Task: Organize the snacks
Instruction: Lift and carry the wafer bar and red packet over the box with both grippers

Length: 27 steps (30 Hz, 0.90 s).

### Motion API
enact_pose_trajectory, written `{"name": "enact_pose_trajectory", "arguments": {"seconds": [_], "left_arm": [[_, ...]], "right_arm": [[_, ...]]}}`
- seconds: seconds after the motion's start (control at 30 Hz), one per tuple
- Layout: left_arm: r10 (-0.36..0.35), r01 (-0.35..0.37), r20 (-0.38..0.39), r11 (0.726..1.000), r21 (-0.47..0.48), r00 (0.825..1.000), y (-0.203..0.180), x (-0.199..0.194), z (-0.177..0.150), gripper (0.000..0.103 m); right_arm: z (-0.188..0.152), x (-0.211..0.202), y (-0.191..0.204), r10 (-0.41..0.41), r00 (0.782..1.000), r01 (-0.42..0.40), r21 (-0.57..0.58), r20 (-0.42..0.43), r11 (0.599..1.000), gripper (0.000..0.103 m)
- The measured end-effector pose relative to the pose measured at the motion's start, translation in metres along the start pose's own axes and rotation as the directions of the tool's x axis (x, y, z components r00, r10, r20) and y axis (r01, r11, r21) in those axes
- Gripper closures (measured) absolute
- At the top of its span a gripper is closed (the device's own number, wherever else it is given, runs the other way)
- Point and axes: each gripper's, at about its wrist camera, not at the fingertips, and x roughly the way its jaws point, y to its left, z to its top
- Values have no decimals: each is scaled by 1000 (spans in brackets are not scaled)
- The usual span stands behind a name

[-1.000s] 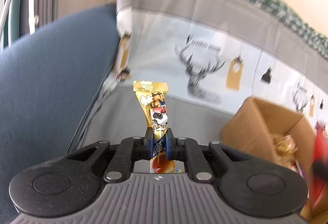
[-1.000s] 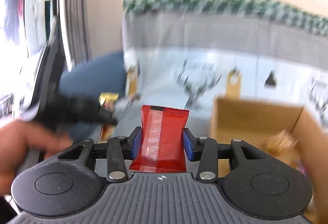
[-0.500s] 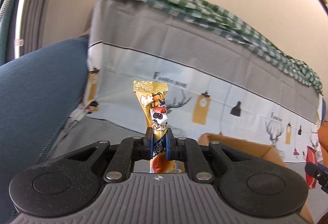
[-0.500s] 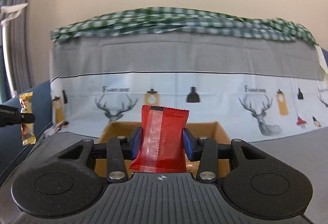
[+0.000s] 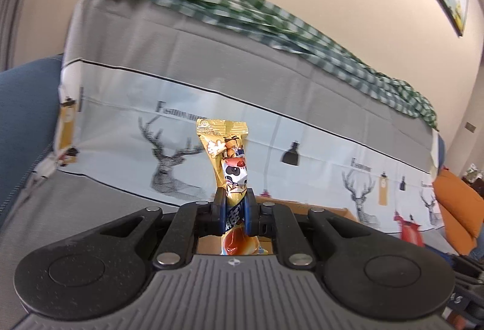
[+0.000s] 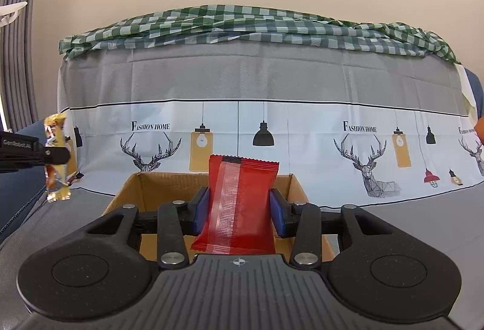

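A sofa draped in a grey deer-print cover fills the far scene, with a green checked cloth along its top. Near me on the seat sits an open cardboard box; its contents are hidden. My right gripper clamps a red snack packet upright above the box. My left gripper, out left, pinches a gold candy wrapper narrowly.

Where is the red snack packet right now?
The red snack packet is squeezed upright in the right tongs, middle of the right wrist view, just in front of the open cardboard box.
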Motion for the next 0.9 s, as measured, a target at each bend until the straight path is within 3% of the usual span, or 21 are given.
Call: {"name": "enact_pose_trajectory", "arguments": {"seconds": [0.47, 0.9], "left_arm": [[-137, 137, -10, 986, 94, 991, -48, 8, -21, 92], [-163, 164, -20, 982, 97, 986, -50, 9, -22, 92]], "right_arm": [[-3, 7, -1, 10, 1000, -10, 2, -23, 1000, 59], [-4, 7, -1, 20, 999, -20, -2, -32, 1000, 59]]}}
